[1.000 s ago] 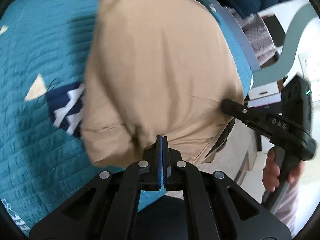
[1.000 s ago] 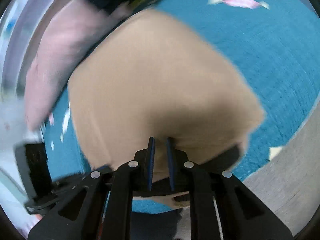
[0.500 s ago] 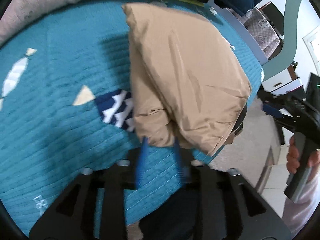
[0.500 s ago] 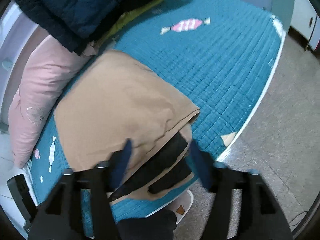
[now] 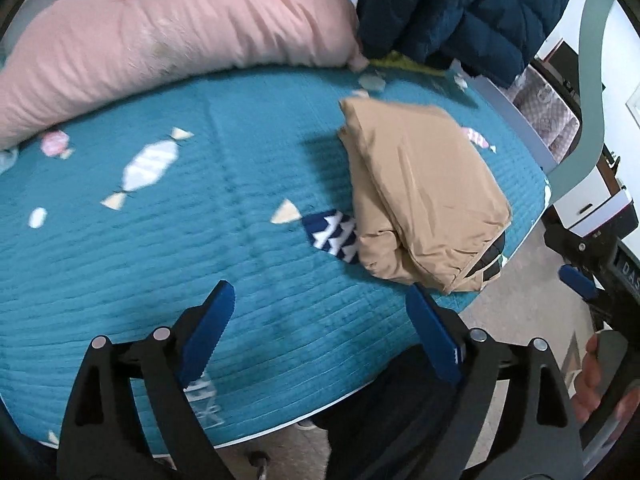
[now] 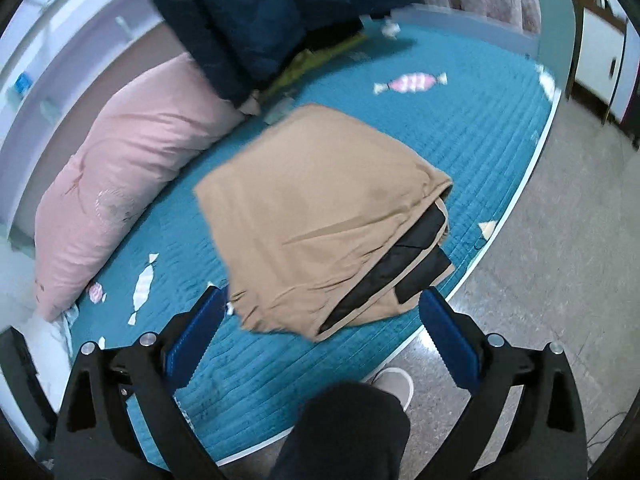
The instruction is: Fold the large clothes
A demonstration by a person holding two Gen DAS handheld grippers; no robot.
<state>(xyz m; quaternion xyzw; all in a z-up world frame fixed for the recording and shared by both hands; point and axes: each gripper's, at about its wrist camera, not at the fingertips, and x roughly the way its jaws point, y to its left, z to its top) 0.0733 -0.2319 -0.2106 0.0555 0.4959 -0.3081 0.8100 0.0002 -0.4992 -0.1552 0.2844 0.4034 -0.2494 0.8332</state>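
A teal quilted bedspread (image 5: 120,264) printed with candy shapes fills most of both views, and the folded tan garment (image 5: 424,200) lies on it near the bed's floor-side edge, one corner reaching almost to the rim. Along the far side rests a long pink pillow (image 5: 168,36), with a dark blue padded jacket (image 5: 460,4) heaped at its end and a strip of yellow-green cloth (image 5: 400,60) showing under the jacket. Only the right wrist view shows the garment's open side, where black lining (image 6: 408,264) shows between the tan layers, and the grey speckled floor (image 6: 560,240) with a pale shoe (image 6: 394,384) and a dark trouser leg (image 6: 344,432) beside the bed. Only the left wrist view shows a navy-and-white candy print (image 5: 332,234) partly covered by the garment, a white cabinet (image 5: 596,208) past the bed's end, and the person's hand (image 5: 596,376) around the other tool's handle. The left gripper (image 5: 320,332) has just been opening; its blue pads stand wide apart over bare bedspread, clear of the garment. The right gripper (image 6: 320,328) has likewise just been opening, spread wide with the garment's near edge seen between its fingers but not touched.
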